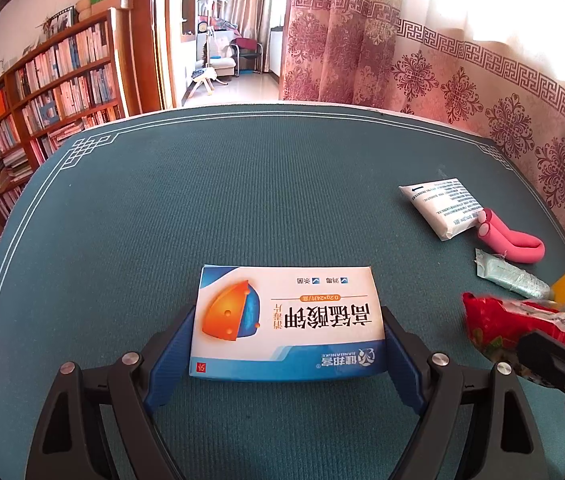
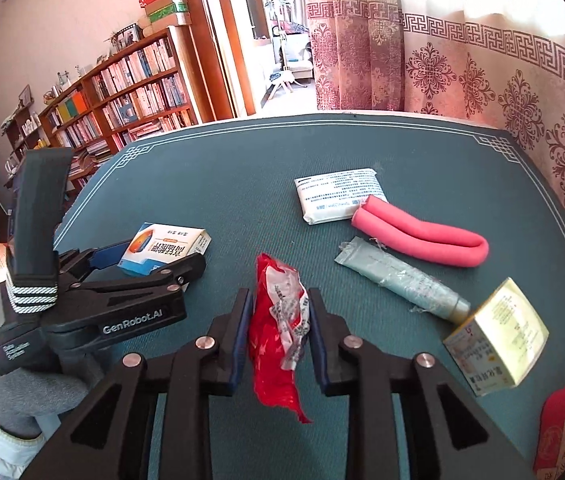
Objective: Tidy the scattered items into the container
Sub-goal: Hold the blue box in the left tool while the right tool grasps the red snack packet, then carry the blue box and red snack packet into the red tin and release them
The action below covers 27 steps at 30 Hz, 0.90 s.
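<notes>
The right gripper (image 2: 280, 330) pinches a crumpled red plastic snack wrapper (image 2: 278, 332) above the green felt desk (image 2: 222, 200). The left gripper (image 1: 288, 322) clamps a flat white-and-blue medicine box (image 1: 288, 320) lying on the desk. The step looks like pick-up; next, each needs carrying to the container, which is not visible.

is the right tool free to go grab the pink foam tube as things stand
Probably not yet: the right tool is shut on a red wrapper. The pink foam tube lies uncovered beyond it on the green mat, so the path looks free once the wrapper is dropped.
</notes>
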### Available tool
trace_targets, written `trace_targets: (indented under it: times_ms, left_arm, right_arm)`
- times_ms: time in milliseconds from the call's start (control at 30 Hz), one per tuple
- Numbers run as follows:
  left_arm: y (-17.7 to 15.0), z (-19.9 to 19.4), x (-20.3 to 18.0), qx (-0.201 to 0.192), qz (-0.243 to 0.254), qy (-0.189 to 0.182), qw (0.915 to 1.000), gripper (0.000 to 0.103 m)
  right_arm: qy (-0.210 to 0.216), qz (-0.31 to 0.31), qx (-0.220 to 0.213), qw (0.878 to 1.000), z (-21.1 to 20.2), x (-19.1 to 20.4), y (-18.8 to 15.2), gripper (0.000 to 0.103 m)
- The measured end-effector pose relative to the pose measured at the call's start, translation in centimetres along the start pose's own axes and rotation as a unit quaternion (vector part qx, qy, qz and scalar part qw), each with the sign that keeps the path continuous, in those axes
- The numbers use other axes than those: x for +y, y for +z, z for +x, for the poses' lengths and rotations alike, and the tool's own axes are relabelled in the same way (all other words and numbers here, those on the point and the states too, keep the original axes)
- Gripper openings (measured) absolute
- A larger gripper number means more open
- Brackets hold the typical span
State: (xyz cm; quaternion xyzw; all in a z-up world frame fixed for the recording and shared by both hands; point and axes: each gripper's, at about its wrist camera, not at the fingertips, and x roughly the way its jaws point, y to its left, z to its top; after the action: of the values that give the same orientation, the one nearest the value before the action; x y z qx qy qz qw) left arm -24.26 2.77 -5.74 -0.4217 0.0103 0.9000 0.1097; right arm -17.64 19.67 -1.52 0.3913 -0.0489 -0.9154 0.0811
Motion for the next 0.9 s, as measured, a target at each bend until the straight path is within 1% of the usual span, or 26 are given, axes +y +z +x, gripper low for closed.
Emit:
trace_targets:
  times_ms: [133,267,433,633,900]
  left_arm:
    - [-0.1,-0.1,0.0,0.000,-0.004,0.004,1.0000,0.087]
    - [-1.0,-1.0,-0.5,0.004,-0.005,0.009,0.9999,0.087]
    - [-2.8,-2.7,-2.7,0.008,0.013,-0.006,0.9999,0.087]
    - [-4.3,-6.0,-5.0,-0.005,0.023,-0.024,0.9994,0.087]
    - [-5.2,-10.2,-9.1,-0.022,0.051,-0.049,0.9972,0.087]
  right_arm:
    - [0.002,0.013,-0.007,1.000,-2.0,-0.5,-0.9,0.030]
    - [0.004,0.024,-0.016,1.000,-4.4,-1.2,-2.2,0.030]
    - [0.011,0.045,-0.024,0.999,-6.8,-2.5,-3.9,0.029]
    - [0.012,0.060,-0.043,0.997,-10.0,-3.8,-5.7,0.029]
    - [-0.001,0.093,-0.085,0.992,-14.8,-7.0,-7.3,0.029]
